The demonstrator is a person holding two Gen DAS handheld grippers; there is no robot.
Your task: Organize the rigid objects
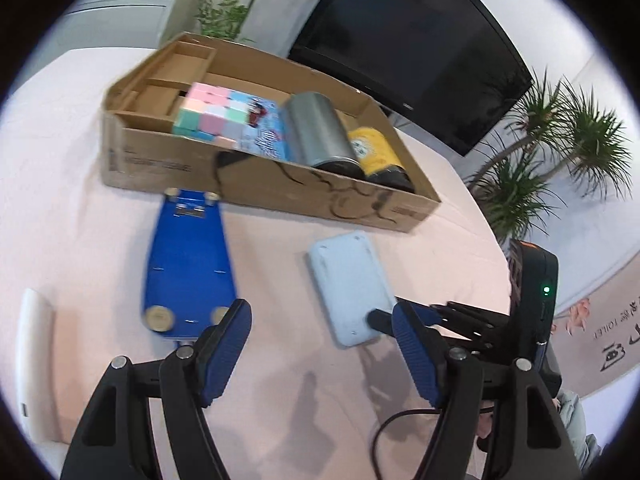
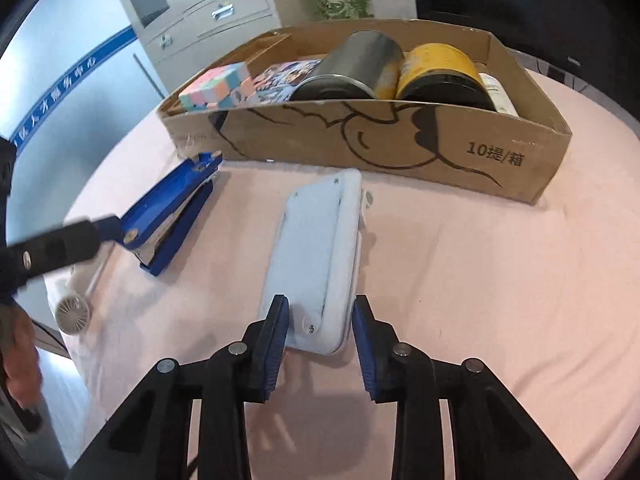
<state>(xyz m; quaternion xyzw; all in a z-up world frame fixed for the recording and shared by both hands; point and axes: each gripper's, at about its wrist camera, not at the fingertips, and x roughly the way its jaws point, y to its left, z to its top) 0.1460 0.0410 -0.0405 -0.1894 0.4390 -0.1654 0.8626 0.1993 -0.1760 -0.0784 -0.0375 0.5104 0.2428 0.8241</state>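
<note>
A cardboard box (image 1: pixel 256 194) (image 2: pixel 472 156) sits on the pink table and holds a pastel cube (image 1: pixel 208 116), a printed pack (image 1: pixel 262 128), a silver can (image 1: pixel 320 132) (image 2: pixel 360 64) and a yellow can (image 1: pixel 376 152) (image 2: pixel 440 72). A blue stapler (image 1: pixel 188 264) (image 2: pixel 172 216) and a pale blue flat device (image 1: pixel 350 284) (image 2: pixel 316 256) lie in front of it. My left gripper (image 1: pixel 320 332) is open, hovering between the stapler and the device. My right gripper (image 2: pixel 320 320) is open, its fingers on either side of the device's near end.
A small white hand fan (image 2: pixel 74 304) lies at the table's left edge; a white object (image 1: pixel 34 360) shows in the left wrist view. A dark monitor (image 1: pixel 412 40) and potted plants (image 1: pixel 552 152) stand behind the table. A cable (image 1: pixel 400 428) trails near me.
</note>
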